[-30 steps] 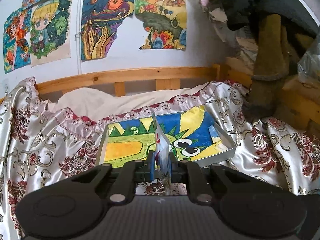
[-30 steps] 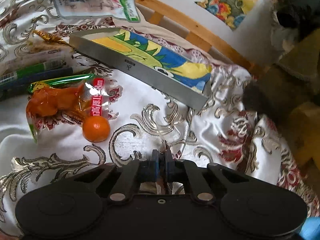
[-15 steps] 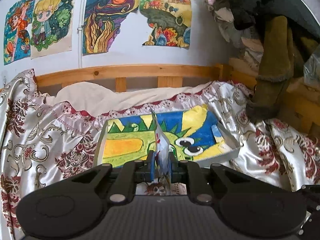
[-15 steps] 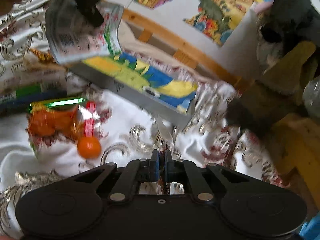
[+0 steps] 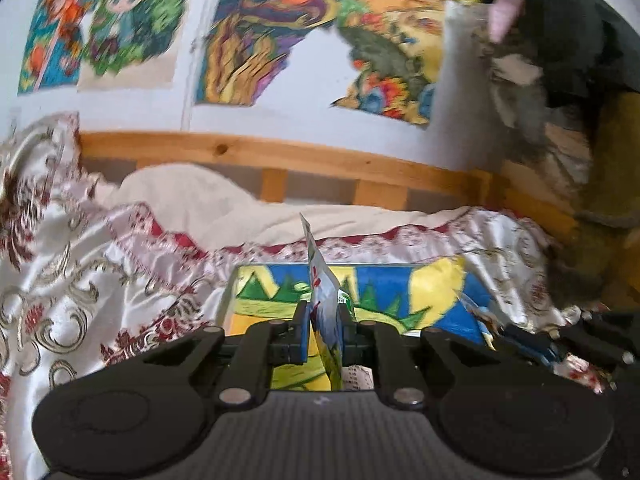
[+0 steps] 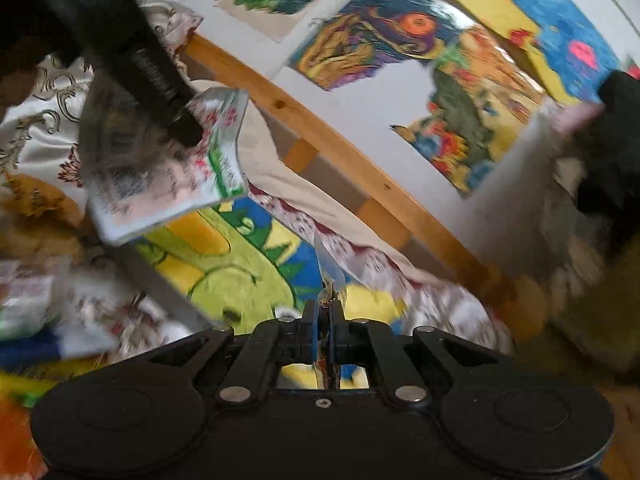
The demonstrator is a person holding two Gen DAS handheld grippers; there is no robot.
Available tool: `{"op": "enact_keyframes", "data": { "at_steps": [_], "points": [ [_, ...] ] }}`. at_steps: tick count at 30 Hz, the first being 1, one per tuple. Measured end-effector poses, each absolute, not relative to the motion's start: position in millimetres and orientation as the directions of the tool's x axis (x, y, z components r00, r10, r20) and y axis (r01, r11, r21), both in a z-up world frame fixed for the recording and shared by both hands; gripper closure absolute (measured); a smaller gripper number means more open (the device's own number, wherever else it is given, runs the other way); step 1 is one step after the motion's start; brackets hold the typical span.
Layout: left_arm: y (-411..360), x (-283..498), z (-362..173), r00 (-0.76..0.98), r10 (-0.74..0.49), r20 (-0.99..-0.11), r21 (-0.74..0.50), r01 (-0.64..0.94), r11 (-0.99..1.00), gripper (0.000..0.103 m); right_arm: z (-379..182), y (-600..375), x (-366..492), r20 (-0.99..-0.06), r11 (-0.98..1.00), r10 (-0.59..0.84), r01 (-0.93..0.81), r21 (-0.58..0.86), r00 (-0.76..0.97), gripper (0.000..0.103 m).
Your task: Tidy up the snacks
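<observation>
- The left gripper (image 5: pixel 323 330) is sitting at the bottom centre of its view, its fingers (image 5: pixel 301 332) clenched on a flat snack packet (image 5: pixel 326 312) standing edge-on between them.
- In the right view that same packet (image 6: pixel 168 176) is showing its printed face at 10 o'clock, held from above by the left gripper (image 6: pixel 180 128), and is hanging over the tray's near left end.
- The tray (image 5: pixel 400 292), a shallow box lined with a yellow, green and blue drawing, is lying on the bed just beyond the left fingers, at 12 o'clock from them.
- The right gripper (image 6: pixel 323 332) is sitting at the bottom centre of its view, fingers (image 6: pixel 310 332) clenched on a thin, silvery wrapper (image 6: pixel 329 270) that is sticking up at 12 o'clock.
- From the right view, the tray (image 6: pixel 224 264) is stretching from 9 o'clock toward the fingers.
- More snacks (image 6: pixel 28 308) are lying blurred on the bed at 8 o'clock; what they are I cannot tell.
- A satin bedspread (image 5: pixel 80 288) with red and gold scrolls is covering the bed.
- A wooden rail (image 5: pixel 280 156) is running along the wall, with bright drawings (image 5: pixel 256 36) pinned above it at 12 o'clock.
</observation>
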State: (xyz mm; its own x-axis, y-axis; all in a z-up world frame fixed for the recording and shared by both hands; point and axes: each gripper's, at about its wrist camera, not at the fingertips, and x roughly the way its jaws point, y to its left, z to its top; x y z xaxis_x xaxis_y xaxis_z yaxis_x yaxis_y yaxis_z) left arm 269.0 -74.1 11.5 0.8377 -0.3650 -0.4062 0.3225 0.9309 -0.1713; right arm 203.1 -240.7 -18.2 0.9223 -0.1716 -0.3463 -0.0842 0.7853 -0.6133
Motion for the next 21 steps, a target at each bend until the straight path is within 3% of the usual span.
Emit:
{"op": "enact_keyframes", "data": {
  "at_steps": [8, 16, 19, 21],
  "points": [
    [-48.7, 314.8, -29.4, 0.818, -0.336, -0.467, -0.255, 0.239, 0.937, 0.090, -38.3, -230.5, 281.7, -0.450, 0.814, -0.158, -0.141, -0.563, 0.879, 0.099],
    [-45.8, 327.5, -48.0, 0.788, -0.305, -0.535, -0.258, 0.191, 0.947, 0.089, -61.5, -214.6, 299.6, -0.505, 0.815, -0.145, -0.187, -0.549, 0.851, 0.097],
    [-47.7, 328.6, -47.5, 0.781, -0.289, -0.553, -0.239, 0.184, 0.954, 0.087, -63.9, -213.1, 301.5, -0.521, 0.824, -0.144, -0.190, -0.534, 0.841, 0.087],
    [-49.1, 327.1, -46.1, 0.785, -0.274, -0.556, -0.223, 0.177, 0.959, 0.078, -60.3, -213.6, 297.8, -0.524, 0.839, -0.128, -0.189, -0.510, 0.842, 0.070]
  ]
}}
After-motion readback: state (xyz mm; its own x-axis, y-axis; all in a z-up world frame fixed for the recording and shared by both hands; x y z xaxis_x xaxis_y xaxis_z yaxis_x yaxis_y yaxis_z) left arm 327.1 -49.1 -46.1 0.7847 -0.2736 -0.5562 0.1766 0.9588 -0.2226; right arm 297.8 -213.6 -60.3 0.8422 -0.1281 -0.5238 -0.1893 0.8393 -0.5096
